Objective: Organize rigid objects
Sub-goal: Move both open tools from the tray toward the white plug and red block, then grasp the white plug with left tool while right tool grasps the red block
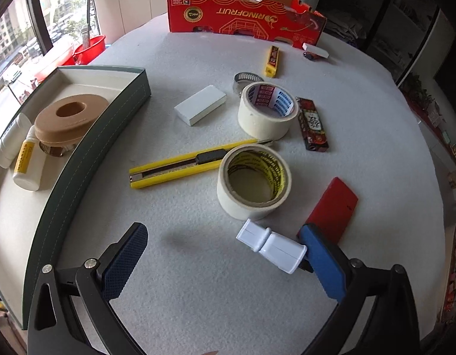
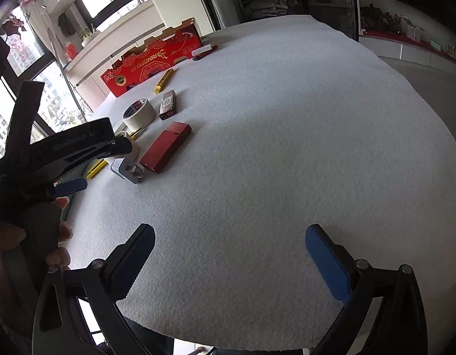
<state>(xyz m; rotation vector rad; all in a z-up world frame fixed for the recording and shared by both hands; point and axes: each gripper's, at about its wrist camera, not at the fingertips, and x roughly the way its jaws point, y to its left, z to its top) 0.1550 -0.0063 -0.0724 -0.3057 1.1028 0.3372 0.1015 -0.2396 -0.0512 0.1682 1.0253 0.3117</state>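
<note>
My left gripper (image 1: 223, 230) is open, low over the white table. A small white plastic hinge piece (image 1: 272, 245) lies between its fingers, against the right blue pad (image 1: 322, 260). Ahead lie two masking tape rolls (image 1: 253, 179) (image 1: 267, 109), a yellow utility knife (image 1: 180, 164), a white block (image 1: 199, 105), a flat red case (image 1: 334, 208) and a dark patterned box (image 1: 312, 124). A green-walled tray (image 1: 89, 153) on the left holds a brown ring (image 1: 71, 118) and white bottles (image 1: 25, 159). My right gripper (image 2: 229, 230) is open over bare table with nothing between its fingers.
A red cardboard box (image 1: 245, 14) stands at the back edge. Near it lie a small yellow cutter (image 1: 272, 60), a metal hose clamp (image 1: 245, 80) and a white bar (image 1: 315, 50). A hand (image 2: 62, 230) holds the left tool at the right wrist view's left edge.
</note>
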